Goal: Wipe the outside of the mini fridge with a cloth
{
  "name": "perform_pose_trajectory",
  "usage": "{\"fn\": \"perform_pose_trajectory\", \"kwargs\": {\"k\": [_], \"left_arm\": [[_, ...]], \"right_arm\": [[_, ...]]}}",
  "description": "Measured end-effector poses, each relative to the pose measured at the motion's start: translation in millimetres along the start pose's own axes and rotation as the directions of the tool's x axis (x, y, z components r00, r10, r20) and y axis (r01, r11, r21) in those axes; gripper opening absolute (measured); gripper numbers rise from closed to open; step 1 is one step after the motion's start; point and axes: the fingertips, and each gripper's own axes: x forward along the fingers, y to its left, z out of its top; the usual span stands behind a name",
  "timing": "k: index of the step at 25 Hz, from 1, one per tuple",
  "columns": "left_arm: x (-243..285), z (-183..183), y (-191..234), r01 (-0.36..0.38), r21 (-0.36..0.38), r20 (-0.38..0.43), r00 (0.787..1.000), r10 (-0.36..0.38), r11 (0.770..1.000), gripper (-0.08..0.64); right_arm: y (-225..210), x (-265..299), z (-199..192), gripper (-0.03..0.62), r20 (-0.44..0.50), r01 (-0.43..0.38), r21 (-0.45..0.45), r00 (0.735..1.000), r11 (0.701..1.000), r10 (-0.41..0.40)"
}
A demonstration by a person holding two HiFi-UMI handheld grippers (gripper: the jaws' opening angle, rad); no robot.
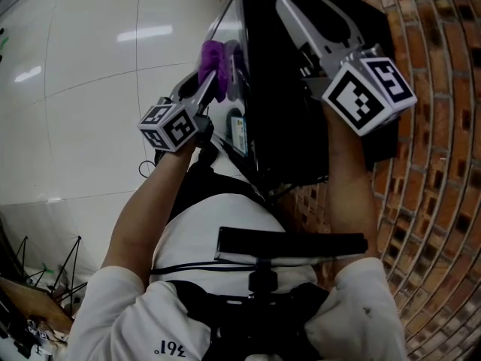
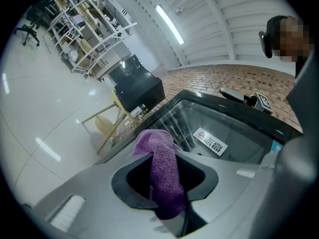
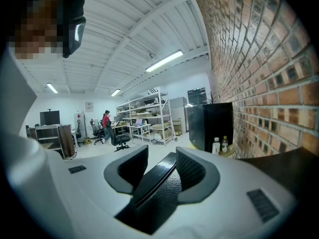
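The black mini fridge (image 1: 278, 111) stands against a brick wall; its glass door (image 2: 224, 123) with a white sticker shows in the left gripper view. My left gripper (image 1: 216, 75) is shut on a purple cloth (image 1: 214, 60), which it holds against the fridge's front. The cloth (image 2: 164, 173) hangs bunched between the jaws and folds over their tips. My right gripper (image 1: 308, 10) reaches over the fridge's top. In the right gripper view its jaws (image 3: 162, 176) are closed on a thin black edge of the fridge (image 3: 152, 185).
A brick wall (image 1: 436, 171) runs along the right of the fridge. A second black cabinet (image 3: 214, 123) with bottles (image 3: 219, 144) stands farther along it. Shelving racks (image 2: 84, 29), a yellow chair (image 2: 107, 126) and a person (image 3: 105, 123) at desks are across the glossy white floor (image 1: 83, 74).
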Motion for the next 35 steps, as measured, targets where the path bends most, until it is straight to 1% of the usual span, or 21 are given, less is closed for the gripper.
{"fn": "perform_pose_trajectory", "kwargs": {"k": [6, 14, 21, 28, 33, 35], "left_arm": [[7, -14, 26, -0.042, 0.017, -0.041, 0.998, 0.042, 0.999, 0.109], [9, -41, 57, -0.104, 0.016, -0.107, 0.989, 0.105, 0.994, 0.109], [12, -66, 89, -0.146, 0.054, -0.19, 0.97, 0.154, 0.988, 0.109], [17, -79, 108, -0.171, 0.045, -0.228, 0.957, 0.177, 0.984, 0.107], [19, -92, 125, -0.186, 0.092, -0.287, 0.936, 0.205, 0.978, 0.107], [21, -94, 130, -0.19, 0.096, -0.298, 0.931, 0.21, 0.977, 0.108]], "right_arm": [[1, 0, 1, 0.166, 0.0, -0.006, 0.0, 1.0, 1.0, 0.006], [0, 1, -1, 0.166, -0.008, -0.005, 0.003, 1.0, 1.0, 0.005], [2, 2, 0, 0.166, -0.009, -0.009, 0.005, 1.0, 1.0, 0.009], [0, 1, 0, 0.166, -0.014, 0.0, 0.002, 1.0, 1.0, 0.0], [1, 1, 0, 0.166, -0.016, 0.001, 0.002, 1.0, 1.0, -0.001], [0, 1, -1, 0.166, -0.017, 0.0, 0.003, 1.0, 1.0, 0.0]]}}
